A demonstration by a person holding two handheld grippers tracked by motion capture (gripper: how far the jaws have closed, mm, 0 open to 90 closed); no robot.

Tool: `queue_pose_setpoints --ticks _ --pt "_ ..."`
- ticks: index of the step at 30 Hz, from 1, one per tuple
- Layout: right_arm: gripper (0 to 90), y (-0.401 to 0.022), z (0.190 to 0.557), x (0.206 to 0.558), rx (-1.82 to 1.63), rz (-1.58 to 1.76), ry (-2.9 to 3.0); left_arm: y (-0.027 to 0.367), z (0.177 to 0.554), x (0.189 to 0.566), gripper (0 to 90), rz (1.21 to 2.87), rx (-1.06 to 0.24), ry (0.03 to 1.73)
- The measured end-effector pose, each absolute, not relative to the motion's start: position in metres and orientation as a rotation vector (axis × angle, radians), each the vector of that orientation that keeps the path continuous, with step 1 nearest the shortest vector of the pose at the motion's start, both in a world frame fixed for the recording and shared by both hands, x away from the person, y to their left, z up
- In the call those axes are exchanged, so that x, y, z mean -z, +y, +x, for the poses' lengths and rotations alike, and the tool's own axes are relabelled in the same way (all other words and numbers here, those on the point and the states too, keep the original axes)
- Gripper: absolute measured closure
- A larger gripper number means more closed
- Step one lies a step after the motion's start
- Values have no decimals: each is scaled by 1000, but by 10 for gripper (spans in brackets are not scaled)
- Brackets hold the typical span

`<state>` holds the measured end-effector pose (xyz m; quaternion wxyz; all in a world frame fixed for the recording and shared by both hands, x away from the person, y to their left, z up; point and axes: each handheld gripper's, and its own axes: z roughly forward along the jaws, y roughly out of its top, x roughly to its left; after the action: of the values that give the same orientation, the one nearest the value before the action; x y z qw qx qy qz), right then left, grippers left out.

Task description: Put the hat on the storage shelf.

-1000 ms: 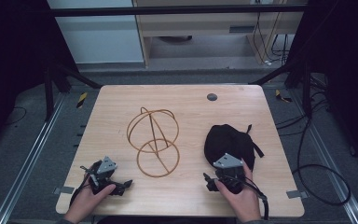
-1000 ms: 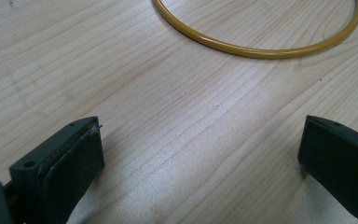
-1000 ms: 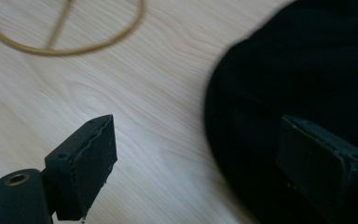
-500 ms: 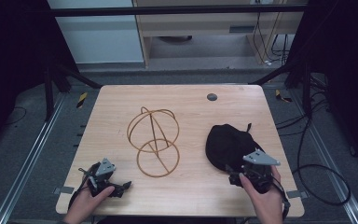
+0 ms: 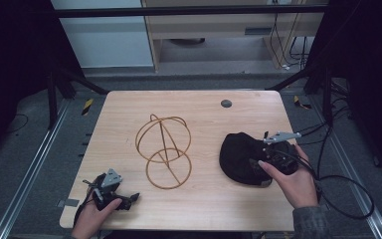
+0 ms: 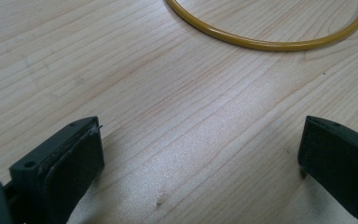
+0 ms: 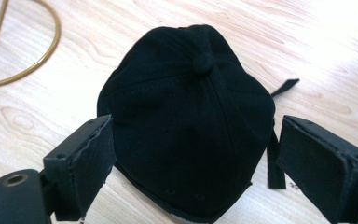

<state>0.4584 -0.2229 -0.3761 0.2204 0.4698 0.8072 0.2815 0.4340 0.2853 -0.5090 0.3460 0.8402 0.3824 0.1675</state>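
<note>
A black cap point(image 5: 236, 152) lies crown-up on the right side of the wooden table point(image 5: 204, 209). In the right gripper view the cap point(image 7: 186, 107) has its top button and a strap showing at its right. My right gripper point(image 5: 261, 167) hovers over the cap's near side. Its jaws stand wide, one on each side of the cap's rim, and do not press on it point(image 7: 198, 137). A gold wire stand point(image 5: 168, 187) sits at the table's middle. My left gripper point(image 5: 128, 200) rests on the front left corner, open and empty point(image 6: 203, 133), with the stand's base ring point(image 6: 261, 44) ahead of it.
A dark round plug point(image 5: 226, 103) is set in the table near its far edge. Cables point(image 5: 343, 191) trail off the right side onto the floor. Black frame legs and a cabinet stand beyond the table.
My right gripper has lifted from the table in front of the cap and moved right and farther in, over the cap's near side. The left gripper has stayed put.
</note>
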Motion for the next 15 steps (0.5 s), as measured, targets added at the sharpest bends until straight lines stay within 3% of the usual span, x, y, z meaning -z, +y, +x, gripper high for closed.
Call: queue_pose_setpoints --ticks 11,15 --pt "186 -220 489 352 -696 1256 2418 286 439 509 0 2177 -435 1000" --pt "165 -207 503 348 -691 1246 2481 285 441 509 0 2179 -439 1002"
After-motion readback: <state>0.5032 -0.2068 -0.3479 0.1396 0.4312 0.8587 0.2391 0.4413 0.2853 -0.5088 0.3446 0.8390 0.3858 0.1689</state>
